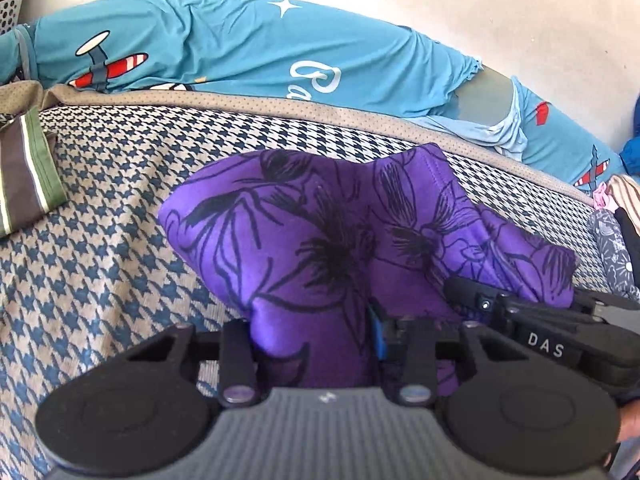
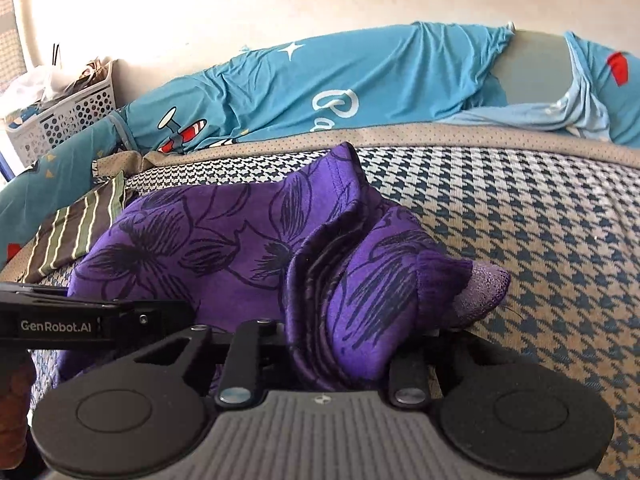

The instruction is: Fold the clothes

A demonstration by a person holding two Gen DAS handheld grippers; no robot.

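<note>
With left gripper [image 1: 316, 344] and right gripper [image 2: 340, 356] clamped on purple garment [image 1: 320, 232], lift evenly, keeping it taut above houndstooth cover [image 1: 100, 260].

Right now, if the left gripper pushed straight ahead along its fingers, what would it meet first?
The purple floral garment already bunched in the left gripper; past it probably the houndstooth cover.

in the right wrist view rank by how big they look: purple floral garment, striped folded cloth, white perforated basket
1. purple floral garment, by far the largest, though nearest the camera.
2. and 3. striped folded cloth and white perforated basket look about alike; both partly hidden, so unranked.
</note>
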